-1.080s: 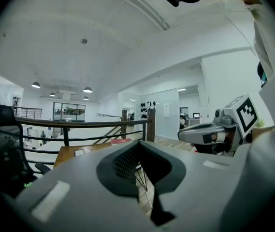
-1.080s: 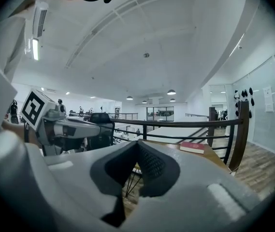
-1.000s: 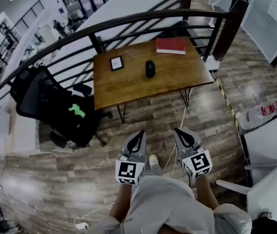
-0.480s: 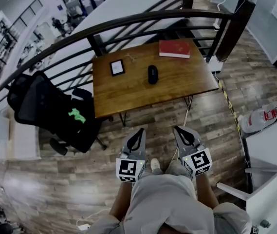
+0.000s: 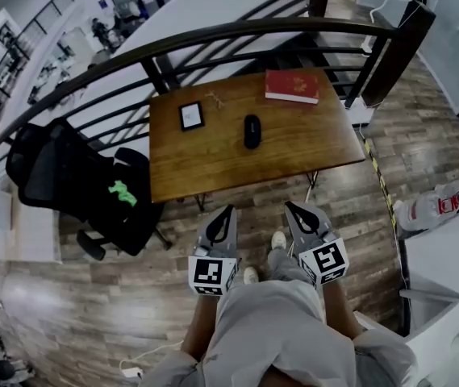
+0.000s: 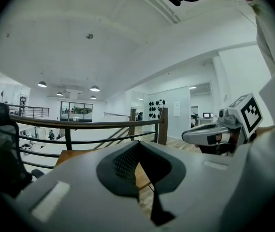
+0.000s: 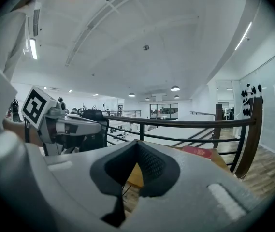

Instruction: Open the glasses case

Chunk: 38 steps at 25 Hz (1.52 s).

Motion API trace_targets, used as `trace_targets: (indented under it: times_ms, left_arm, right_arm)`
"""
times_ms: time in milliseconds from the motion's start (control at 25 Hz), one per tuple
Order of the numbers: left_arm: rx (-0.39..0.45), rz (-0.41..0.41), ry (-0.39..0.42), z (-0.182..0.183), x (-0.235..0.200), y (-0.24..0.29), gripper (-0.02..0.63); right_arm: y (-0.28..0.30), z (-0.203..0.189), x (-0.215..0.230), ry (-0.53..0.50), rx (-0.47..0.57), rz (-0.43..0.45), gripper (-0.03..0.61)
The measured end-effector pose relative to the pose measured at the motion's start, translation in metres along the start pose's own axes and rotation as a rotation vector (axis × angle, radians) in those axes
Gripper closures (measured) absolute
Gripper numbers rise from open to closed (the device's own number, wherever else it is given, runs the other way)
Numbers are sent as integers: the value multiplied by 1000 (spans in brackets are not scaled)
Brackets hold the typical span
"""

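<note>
The glasses case [image 5: 251, 131], a small dark oval, lies near the middle of the wooden table [image 5: 213, 160] in the head view. Both grippers hover over the plank floor short of the table's near edge, pointing at it. My left gripper [image 5: 229, 210] is shut with nothing in it; in its own view the jaws [image 6: 138, 144] meet over the table edge. My right gripper [image 5: 288, 205] is likewise shut and empty, its tips [image 7: 138, 141] together. The case is hidden behind the jaws in both gripper views.
A red book [image 5: 292, 85] lies at the table's far right, and a small black-framed tablet [image 5: 190, 115] lies at its far left. A dark curved railing [image 5: 237, 35] runs behind the table. A black office chair [image 5: 76, 176] stands to the left, a white desk [image 5: 447, 252] to the right.
The table has drawn closer to the grippers in the head view as the person walks toward it. Both grippers stay shut and side by side.
</note>
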State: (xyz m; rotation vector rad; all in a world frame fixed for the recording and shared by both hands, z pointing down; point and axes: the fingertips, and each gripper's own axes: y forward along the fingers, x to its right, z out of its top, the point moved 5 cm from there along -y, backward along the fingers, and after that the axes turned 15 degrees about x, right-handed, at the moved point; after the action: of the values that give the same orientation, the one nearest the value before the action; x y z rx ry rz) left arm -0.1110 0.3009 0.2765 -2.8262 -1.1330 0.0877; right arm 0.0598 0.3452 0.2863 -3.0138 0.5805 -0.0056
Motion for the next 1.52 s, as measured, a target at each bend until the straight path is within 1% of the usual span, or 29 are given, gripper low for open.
trace_targets:
  times_ms: [440,640,800,960,1200,1400,1520]
  left_arm:
    - [-5,89,17,-9,-14,86,601]
    - [0,139,38,-13,-13,116,601]
    - [-13,169,38,-20,-10,134,601]
    - [-45,181,34,-31,-9,145,601]
    - [-78,191,16,-49,-19,161,601]
    - [-95,183,-4,-63,-44,177,601]
    - [-102,170,-32,-72,-61,194,601]
  right_arm:
    - [60,-4,81,23,-1,84,575]
    - [78,-10,119,42,19,114,575]
    - [86,-21,142,62,4,135,575]
    - [98,-32,156,84,-18,149,575]
    - [118,-50,168,96,-57,165,575]
    - [144,-64,174,109,-98,152,575]
    - [161,-77,180,115,-134,131,575]
